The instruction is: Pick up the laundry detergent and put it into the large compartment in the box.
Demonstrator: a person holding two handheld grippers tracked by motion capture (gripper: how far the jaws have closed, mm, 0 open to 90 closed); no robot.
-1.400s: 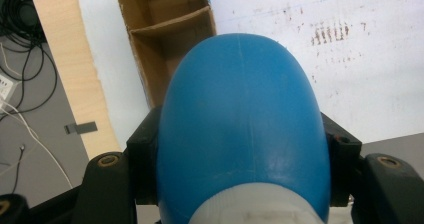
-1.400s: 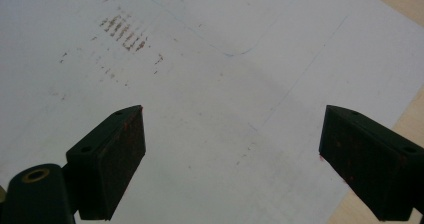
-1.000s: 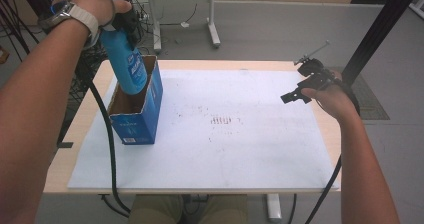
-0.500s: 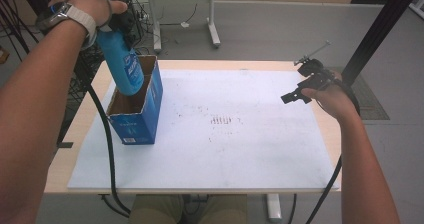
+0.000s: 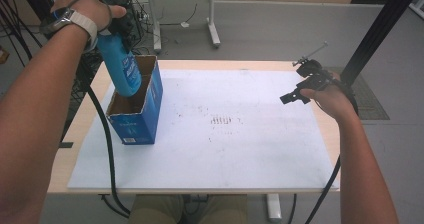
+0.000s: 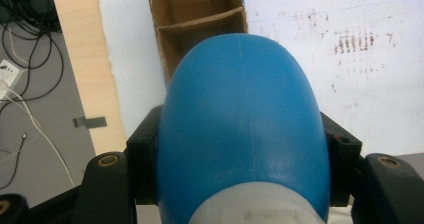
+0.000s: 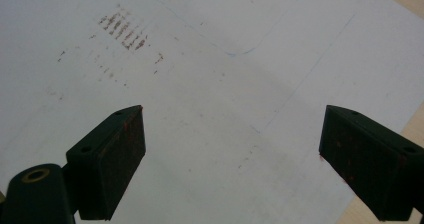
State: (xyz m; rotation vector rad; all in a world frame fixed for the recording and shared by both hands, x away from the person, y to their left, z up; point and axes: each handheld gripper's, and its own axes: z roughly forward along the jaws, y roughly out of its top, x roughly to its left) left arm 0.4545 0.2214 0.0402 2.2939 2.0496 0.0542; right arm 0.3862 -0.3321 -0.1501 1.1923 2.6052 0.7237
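While the left claw (image 6: 240,184) stayed clamped on the blue bottle (image 5: 119,63), that bottle hung tilted over the open top of the blue carton (image 5: 136,113), its lower end dipping just inside the carton's mouth at the far end. From the left claw's own camera the bottle's rounded blue body (image 6: 240,134) swelled up right between the two black jaws, pinched on both flanks, with a white band at its near end and the carton's brown cardboard interior (image 6: 200,14) showing beyond it. In the high view the hand (image 5: 82,9) on that claw, a watch on its wrist, was up beyond the worktop's far left corner, and the bottle slanted down from it toward the carton.

The carton itself stood on the white sheet (image 5: 250,149) near the left edge of the worktop (image 5: 85,129), closer to the far left corner than the near one.

Over on the other side, the right claw (image 5: 295,96) hovered near the worktop's right edge, well apart from bottle and carton. Its jaws were spread wide with nothing between them, only the smudged white sheet (image 7: 225,109) beneath, a patch of brown marks (image 7: 125,31) farther off.
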